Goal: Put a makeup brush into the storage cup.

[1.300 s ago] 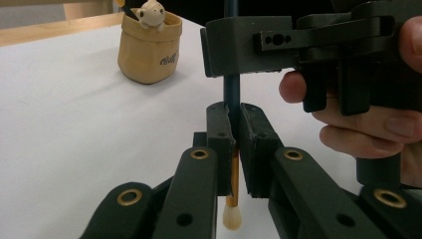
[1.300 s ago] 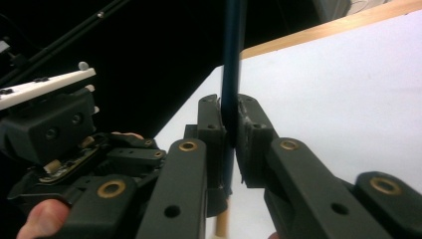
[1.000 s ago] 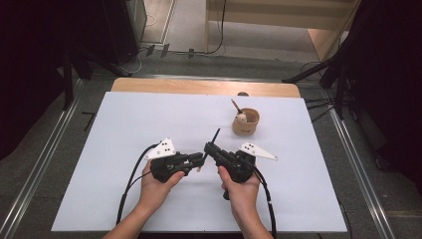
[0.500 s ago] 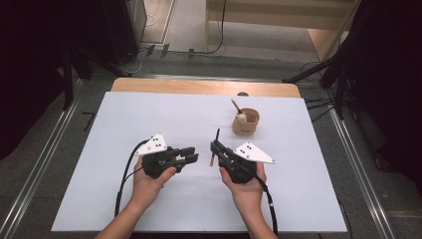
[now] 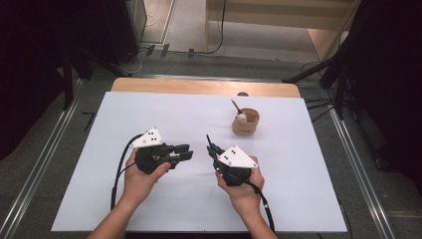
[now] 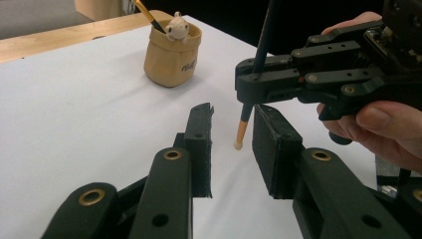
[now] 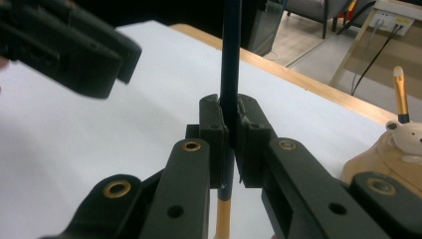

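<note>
My right gripper (image 5: 212,148) is shut on a thin black pencil (image 7: 230,45) with an orange lower end (image 6: 241,134), and holds it nearly upright over the white tabletop (image 5: 164,114). In the right gripper view the pads (image 7: 214,119) pinch the shaft. My left gripper (image 5: 187,152) hovers a short way to the left and points at the pencil. Its jaws have just been opening and stand open in the left gripper view (image 6: 232,109). The pencil is beyond them and touches neither pad. That view also has the right gripper (image 6: 249,82) at upper right.
A tan pouch-shaped cup (image 5: 246,122) with a small bear figure (image 6: 175,27) and a gold-handled brush (image 7: 399,89) stands at the back right. A wooden table edge (image 5: 199,87) runs behind the white sheet. Cables trail from both grippers toward the front edge.
The two grippers were nearly tip to tip a second ago. The left hand has drawn back to the left and risen a little. The right hand has kept the pencil.
</note>
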Tool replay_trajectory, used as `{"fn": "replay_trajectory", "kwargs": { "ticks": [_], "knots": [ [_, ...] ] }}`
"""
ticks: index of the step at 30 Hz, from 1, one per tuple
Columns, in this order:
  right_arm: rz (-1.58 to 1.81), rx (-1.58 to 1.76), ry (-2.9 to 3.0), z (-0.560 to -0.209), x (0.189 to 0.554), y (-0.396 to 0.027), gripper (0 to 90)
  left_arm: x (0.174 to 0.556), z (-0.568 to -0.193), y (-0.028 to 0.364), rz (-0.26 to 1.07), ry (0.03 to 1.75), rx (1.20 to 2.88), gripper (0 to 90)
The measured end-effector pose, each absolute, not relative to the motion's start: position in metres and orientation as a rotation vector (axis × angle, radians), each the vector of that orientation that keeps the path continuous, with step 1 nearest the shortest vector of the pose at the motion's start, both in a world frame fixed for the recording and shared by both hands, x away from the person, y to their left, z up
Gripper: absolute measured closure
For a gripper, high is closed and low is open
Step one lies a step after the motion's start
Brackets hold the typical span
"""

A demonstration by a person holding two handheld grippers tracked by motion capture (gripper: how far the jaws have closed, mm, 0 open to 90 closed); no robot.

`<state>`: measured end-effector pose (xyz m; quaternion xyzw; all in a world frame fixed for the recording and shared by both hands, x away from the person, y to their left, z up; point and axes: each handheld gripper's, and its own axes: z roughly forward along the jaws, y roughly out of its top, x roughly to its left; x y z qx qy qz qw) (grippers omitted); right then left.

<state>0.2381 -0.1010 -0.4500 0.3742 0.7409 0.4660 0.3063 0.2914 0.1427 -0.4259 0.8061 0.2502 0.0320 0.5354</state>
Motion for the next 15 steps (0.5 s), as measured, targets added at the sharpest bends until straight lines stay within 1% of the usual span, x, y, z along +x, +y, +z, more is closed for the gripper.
{"fn": "replay_trajectory", "kwargs": {
  "ticks": [7, 15],
  "knots": [
    [1.095, 0.870, 2.032, -0.454, 0.237, -0.089, 85.4, 0.290, -0.417, 0.141, 0.049, 0.600, 1.966, 69.4],
    [0.970, 0.737, 2.092, -0.459, 0.235, -0.076, 85.5, 0.292, -0.413, 0.140, 0.029, 0.645, 2.001, 68.3]
  ]
}}
